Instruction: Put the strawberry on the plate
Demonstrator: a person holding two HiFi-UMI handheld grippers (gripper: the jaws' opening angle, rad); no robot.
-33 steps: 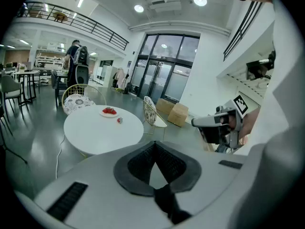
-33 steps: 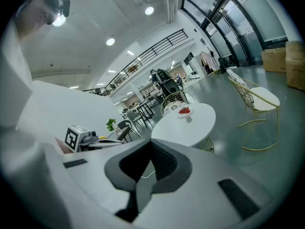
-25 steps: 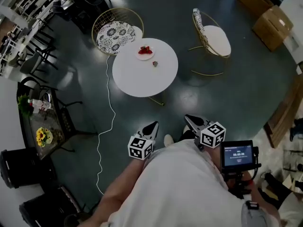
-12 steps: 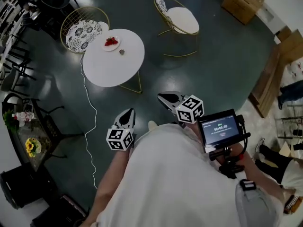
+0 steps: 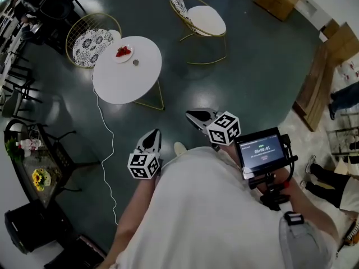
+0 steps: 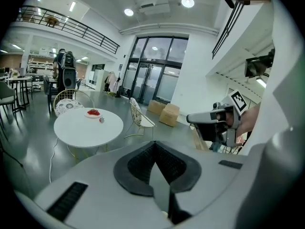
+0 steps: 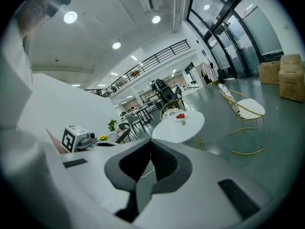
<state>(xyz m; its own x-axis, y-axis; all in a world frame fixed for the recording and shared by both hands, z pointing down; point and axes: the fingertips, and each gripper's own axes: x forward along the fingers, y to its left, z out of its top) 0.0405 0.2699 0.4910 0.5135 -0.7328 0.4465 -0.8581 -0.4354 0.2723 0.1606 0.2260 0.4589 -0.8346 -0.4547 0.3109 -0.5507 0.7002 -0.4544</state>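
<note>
The left gripper (image 5: 152,139) and the right gripper (image 5: 196,116) are both closed on nothing, and the likely strawberry (image 5: 135,62) lies far ahead of them on the table (image 5: 126,86), just beside the plate (image 5: 129,57), so I judge that the approach is in hand and one gripper must next reach it and open.

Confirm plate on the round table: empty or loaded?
Loaded: red fruit sits on the plate; one small item lies beside it on the table.
</note>
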